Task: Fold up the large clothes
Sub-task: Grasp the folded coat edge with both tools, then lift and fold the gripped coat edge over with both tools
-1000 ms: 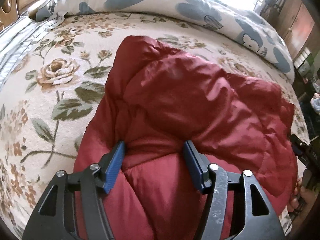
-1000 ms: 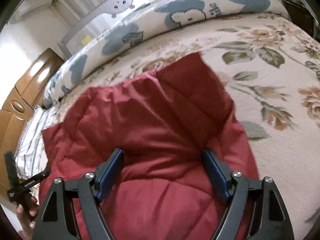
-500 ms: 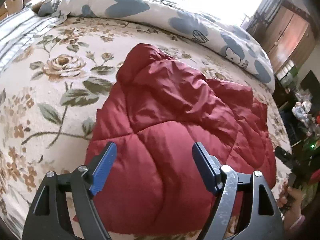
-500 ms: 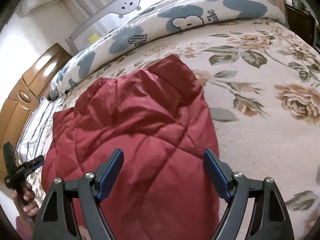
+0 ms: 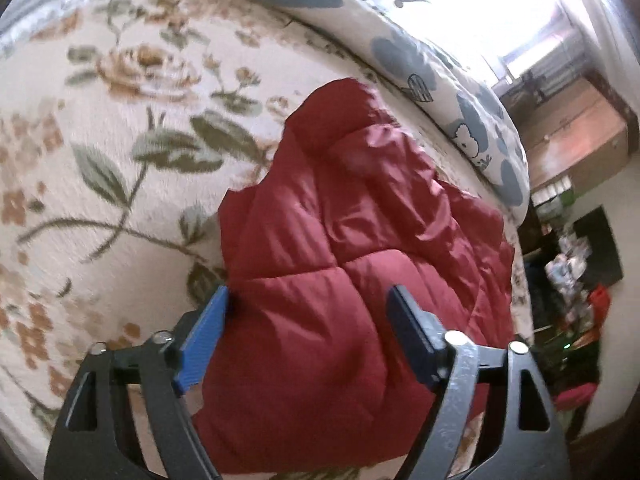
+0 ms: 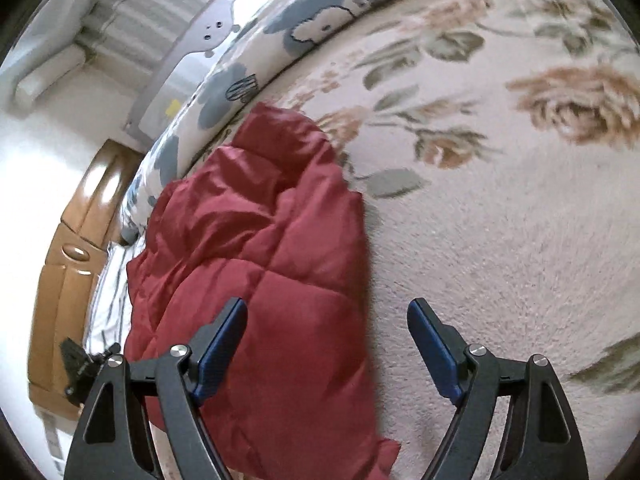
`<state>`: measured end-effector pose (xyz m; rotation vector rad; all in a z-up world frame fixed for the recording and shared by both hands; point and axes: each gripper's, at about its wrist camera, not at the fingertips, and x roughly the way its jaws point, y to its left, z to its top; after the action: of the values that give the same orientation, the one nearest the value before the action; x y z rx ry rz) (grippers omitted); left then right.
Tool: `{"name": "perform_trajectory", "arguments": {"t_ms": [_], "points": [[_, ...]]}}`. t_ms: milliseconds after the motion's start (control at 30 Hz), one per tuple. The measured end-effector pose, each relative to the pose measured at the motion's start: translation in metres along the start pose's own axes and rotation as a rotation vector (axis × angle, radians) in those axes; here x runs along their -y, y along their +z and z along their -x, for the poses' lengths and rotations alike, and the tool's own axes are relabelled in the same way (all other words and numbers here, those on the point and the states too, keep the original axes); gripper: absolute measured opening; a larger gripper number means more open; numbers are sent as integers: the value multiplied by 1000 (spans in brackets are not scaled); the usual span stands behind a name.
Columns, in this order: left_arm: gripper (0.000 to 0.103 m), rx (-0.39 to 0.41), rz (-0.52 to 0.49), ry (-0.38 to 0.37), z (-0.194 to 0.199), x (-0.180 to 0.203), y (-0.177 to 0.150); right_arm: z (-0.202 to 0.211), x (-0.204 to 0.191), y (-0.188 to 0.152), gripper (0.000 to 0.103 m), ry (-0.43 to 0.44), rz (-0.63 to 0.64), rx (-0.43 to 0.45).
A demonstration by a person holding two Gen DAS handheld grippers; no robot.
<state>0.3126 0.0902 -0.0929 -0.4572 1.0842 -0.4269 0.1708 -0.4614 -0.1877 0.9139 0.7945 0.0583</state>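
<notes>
The red quilted jacket (image 5: 360, 264) lies in a puffy, partly folded heap on the bed (image 5: 100, 184), and in the left wrist view it fills the centre and lower middle of the frame, running from a narrower end at the upper centre down toward the bottom edge. That line, upper centre to bottom centre, is its long axis here, and the left claw (image 5: 308, 320) sits squarely over the near end of it. Its jaws have just been opening and now stand wide and released; the padded cloth shows between them, but neither pad presses on it. In the right wrist view the jacket (image 6: 256, 264) lies to the left of centre, slanting from the upper middle down to the lower left, with its right-hand edge falling between the jaws. The right claw (image 6: 328, 332) is likewise released and grips nothing; its left pad hangs over red cloth while its right pad hangs over the bare floral cover. So the left claw is centred on the bundle, whereas the right straddles its edge—the likely place to pinch for another fold, in my judgement. A patterned duvet (image 5: 420, 64) is banked along the far side of the bed, just beyond the jacket's far end. Whether either claw brushes the cloth I cannot tell.
</notes>
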Motion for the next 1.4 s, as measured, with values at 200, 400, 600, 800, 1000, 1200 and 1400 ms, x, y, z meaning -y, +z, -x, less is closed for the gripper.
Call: {"name": "perform_trajectory", "arguments": {"t_ms": [200,400,600,800,1000,1200,1400], "points": [[87,-90,116,-99,-30,-22,4,-19,3,3,87,54,-50,-35],[99,-128,137,-116,-49,-15,7,-45,-10,8,92,75,-41,-96],[96,-131,55,-38,-53,2,11,-62,-22,9,90,75,-18,-147],[65,-96,-55,38,-43,23,6,-57,-33,5,58,60,1,-147],[43,-66,-119,61,-20,38,3,-35,-46,0,39,73,2,-122],[38,-49,-145,48,14,36,-15,-3,-56,-19,35,90,33,-120],[37,-54,-156,24,40,40,-46,27,-56,-47,34,94,52,-138]]}}
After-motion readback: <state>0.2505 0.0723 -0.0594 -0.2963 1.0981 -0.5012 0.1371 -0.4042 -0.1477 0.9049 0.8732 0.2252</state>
